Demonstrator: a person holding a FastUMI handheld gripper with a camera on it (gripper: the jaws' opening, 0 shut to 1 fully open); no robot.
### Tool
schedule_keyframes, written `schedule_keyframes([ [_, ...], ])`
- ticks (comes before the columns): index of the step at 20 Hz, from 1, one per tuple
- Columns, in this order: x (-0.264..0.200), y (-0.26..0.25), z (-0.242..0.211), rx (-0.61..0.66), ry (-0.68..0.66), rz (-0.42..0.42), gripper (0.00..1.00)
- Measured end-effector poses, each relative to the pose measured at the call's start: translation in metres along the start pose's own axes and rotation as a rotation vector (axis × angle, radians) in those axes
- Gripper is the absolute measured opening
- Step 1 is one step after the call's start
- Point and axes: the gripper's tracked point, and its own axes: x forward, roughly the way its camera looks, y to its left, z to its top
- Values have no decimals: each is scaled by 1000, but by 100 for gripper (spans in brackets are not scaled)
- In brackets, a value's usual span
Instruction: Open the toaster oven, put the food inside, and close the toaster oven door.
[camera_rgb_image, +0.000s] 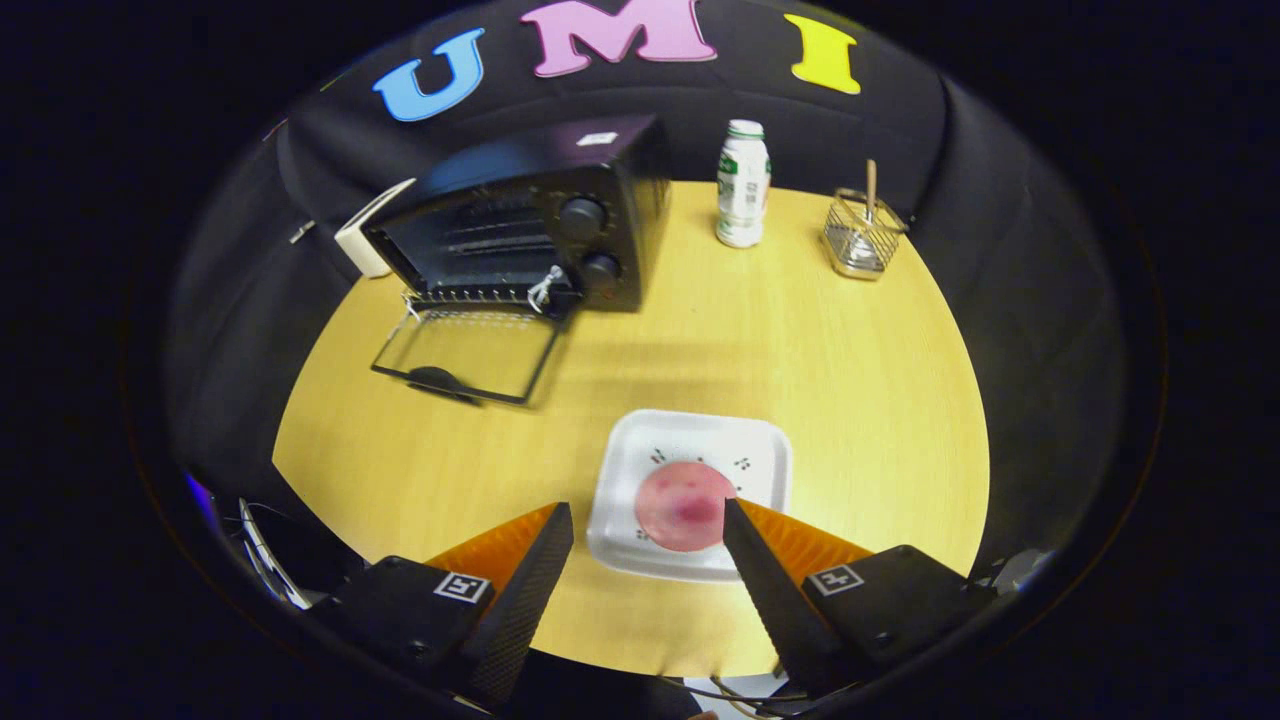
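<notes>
A black toaster oven (540, 225) stands at the far left of the round wooden table (850, 380), its glass door (465, 355) folded down flat in front of it, the inside rack showing. A white square plate (625, 470) lies near me with a round pink piece of food (683, 505) on it. My gripper (648, 510) is open above the plate's near side; the food lies between the fingertips, closer to the right fingertip (738, 515), and neither finger touches it.
A white and green bottle (743, 185) stands at the back of the table, right of the oven. A small wire basket (862, 235) with a wooden stick stands further right. A white box (365, 240) sits behind the oven's left side.
</notes>
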Motion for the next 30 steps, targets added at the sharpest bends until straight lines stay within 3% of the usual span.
schedule_keyframes([
  [6, 50, -62, -19, 114, 170, -17, 98],
  [7, 55, -68, -20, 125, 190, -22, 95],
  [8, 61, -74, -21, 140, 210, -23, 84],
  [10, 72, -79, -25, 156, 246, -20, 84],
  [13, 77, -85, -39, 111, 313, -31, 25],
  [15, 89, -86, -45, 105, 315, -7, 27],
  [16, 79, -86, -37, 128, 322, 8, 12],
  [22, 76, -75, -41, 265, 308, 181, 5],
  [30, 53, -57, -40, 608, 175, 403, 5],
])
